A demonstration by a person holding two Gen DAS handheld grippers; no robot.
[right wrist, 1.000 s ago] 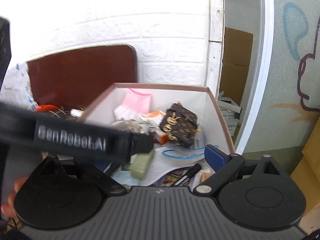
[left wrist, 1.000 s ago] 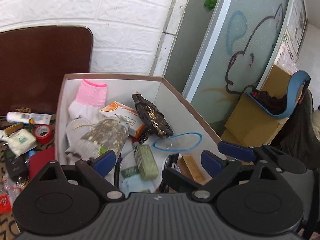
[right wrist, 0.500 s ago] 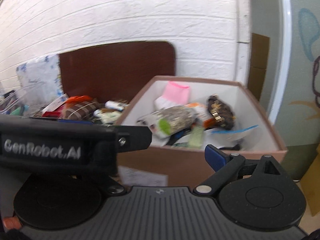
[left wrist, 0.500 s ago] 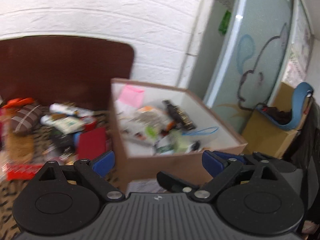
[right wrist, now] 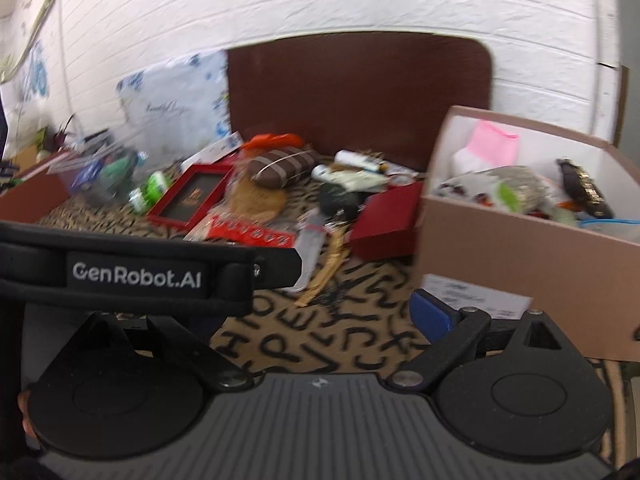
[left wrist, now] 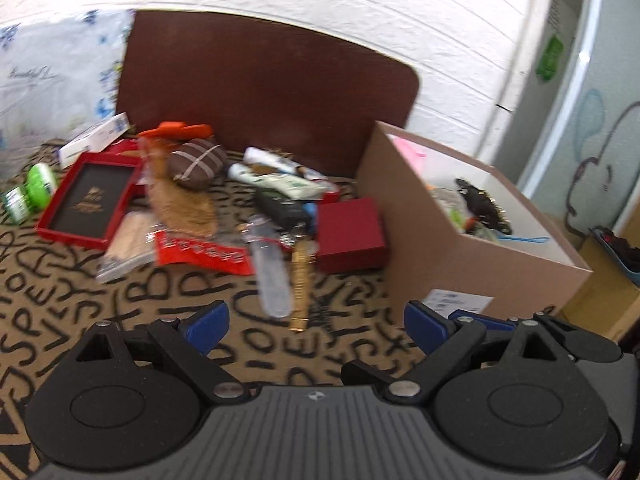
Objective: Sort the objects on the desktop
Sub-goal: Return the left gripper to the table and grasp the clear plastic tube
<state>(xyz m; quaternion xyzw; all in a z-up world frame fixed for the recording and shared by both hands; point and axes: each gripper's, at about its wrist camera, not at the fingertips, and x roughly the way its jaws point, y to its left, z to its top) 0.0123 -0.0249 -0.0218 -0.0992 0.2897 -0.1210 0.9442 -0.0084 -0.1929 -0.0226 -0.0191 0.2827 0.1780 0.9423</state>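
Between picks: the left hand-held gripper (left wrist: 316,318) hovers wide open and empty above the patterned bench (left wrist: 120,300), facing the unsorted clutter, while the cardboard box (left wrist: 472,264) at right already holds several items. The right hand-held gripper (right wrist: 332,308) also appears open, though its left finger is hidden. The next move calls for choosing one piece, perhaps the nearby gold strap (left wrist: 301,280), and closing on it.

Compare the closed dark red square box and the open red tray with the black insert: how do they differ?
The closed dark red square box is plain and lidded; the open red tray shows a black insert with gold print. The box lies right beside the cardboard box; the tray lies far left near the green bottles. The tray looks longer and flatter. Both are red and lie on the lettered cloth.
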